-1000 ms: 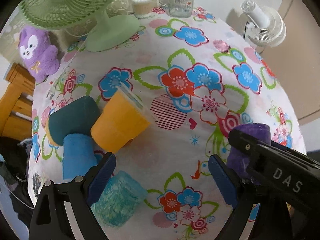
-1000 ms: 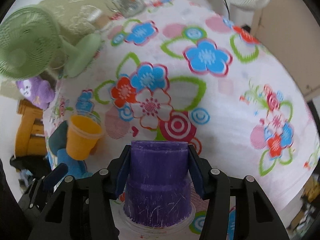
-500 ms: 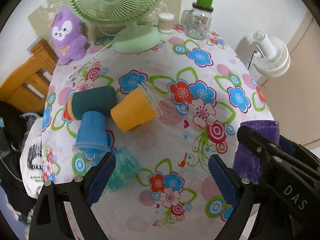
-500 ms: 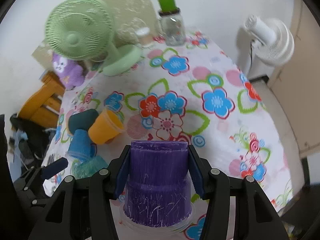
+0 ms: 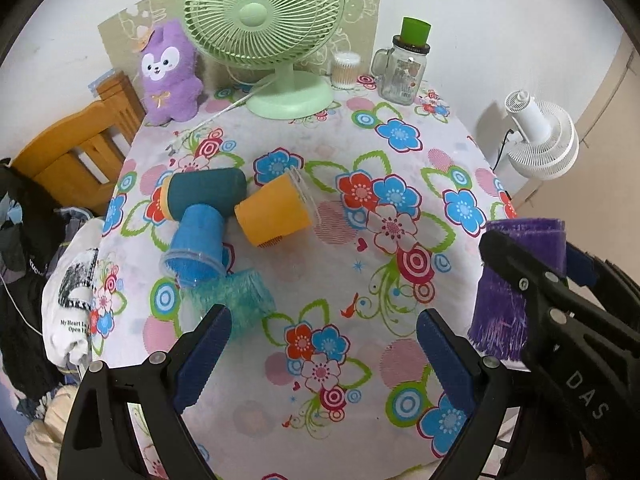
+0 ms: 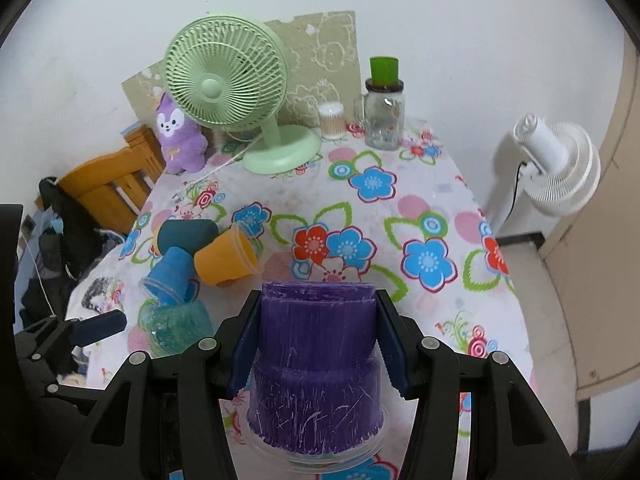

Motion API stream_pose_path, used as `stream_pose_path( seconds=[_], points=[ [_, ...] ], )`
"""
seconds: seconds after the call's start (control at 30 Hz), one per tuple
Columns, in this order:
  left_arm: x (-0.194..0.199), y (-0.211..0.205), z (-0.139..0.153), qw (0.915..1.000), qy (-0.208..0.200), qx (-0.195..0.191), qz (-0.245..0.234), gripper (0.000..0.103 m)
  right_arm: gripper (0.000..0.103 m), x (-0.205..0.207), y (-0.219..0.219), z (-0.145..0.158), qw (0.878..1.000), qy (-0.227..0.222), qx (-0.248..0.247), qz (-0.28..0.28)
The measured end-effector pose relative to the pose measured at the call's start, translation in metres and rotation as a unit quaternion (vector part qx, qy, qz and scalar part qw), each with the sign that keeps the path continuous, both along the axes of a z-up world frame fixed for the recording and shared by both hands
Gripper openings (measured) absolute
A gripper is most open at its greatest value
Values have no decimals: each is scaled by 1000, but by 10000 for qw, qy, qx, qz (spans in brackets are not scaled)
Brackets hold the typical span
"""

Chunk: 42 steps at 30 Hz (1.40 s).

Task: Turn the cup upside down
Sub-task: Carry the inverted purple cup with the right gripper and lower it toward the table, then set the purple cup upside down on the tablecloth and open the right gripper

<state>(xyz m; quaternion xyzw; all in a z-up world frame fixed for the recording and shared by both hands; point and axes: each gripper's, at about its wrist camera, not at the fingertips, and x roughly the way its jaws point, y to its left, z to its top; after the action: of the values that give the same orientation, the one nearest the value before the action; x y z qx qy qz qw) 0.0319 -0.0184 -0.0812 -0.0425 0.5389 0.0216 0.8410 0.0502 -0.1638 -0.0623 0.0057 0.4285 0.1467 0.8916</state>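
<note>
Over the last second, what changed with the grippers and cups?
Both grippers rose and drew back from the table. The right gripper stays shut on the purple cup, rim down; the left gripper stays open and empty. The orange cup and its neighbours lie unmoved.

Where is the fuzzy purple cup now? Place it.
The fuzzy purple cup is clamped in the right gripper, rim down, above the floral tablecloth's near edge.

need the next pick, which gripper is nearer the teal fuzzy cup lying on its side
Left. The left gripper hangs open with one finger just beside the teal cup; the right gripper is farther off, shut on the purple cup.
</note>
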Motion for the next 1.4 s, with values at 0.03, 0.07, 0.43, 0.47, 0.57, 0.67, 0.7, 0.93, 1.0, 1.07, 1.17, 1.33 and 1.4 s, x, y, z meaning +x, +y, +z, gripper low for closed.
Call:
stream_pose_path(
  seconds=[0.03,0.07,0.43,0.47,0.57,0.67,0.7,0.93,1.0,1.07,1.17,1.33,1.4],
  points=[
    [-2,0,-2,10000,13,-3,17,95,57,-1,-1,-2,10000,-68,-27,30],
    [-3,-1,-5,10000,25,-5,26,95,57,-2,-1,-4,9999,-116,-52,46],
    [-18,-7,-66,9995,284,-113,102,95,57,-8,-10,-63,9975,-710,-1,-62],
    [-18,-7,-72,9994,298,-121,109,95,57,-8,-8,-69,9972,-749,14,-60],
    [-19,-6,-89,9992,340,-128,139,95,57,-4,-4,-87,9964,-844,22,-103],
    [-19,-3,-103,9991,364,-140,184,95,57,3,-1,-102,9952,-945,141,-206],
    [-18,-2,-106,9990,366,-142,192,95,57,5,1,-105,9949,-968,162,-227],
    [-13,11,-127,9989,375,-99,264,95,57,11,11,-123,9931,-1150,91,-227],
    [-12,12,-130,9989,392,-103,244,95,57,9,11,-123,9929,-1172,62,-192],
    [-10,11,-133,9989,419,-101,191,95,58,5,10,-123,9935,-1117,94,-188],
    [-10,9,-134,9989,456,-119,88,95,60,-1,7,-124,9950,-979,53,-210],
    [-9,7,-134,9984,549,-135,-44,95,83,-6,4,-127,9982,-521,-9,-312],
    [-9,8,-133,9982,582,-145,-64,95,84,-6,2,-128,9986,-381,-11,-366]
  ],
)
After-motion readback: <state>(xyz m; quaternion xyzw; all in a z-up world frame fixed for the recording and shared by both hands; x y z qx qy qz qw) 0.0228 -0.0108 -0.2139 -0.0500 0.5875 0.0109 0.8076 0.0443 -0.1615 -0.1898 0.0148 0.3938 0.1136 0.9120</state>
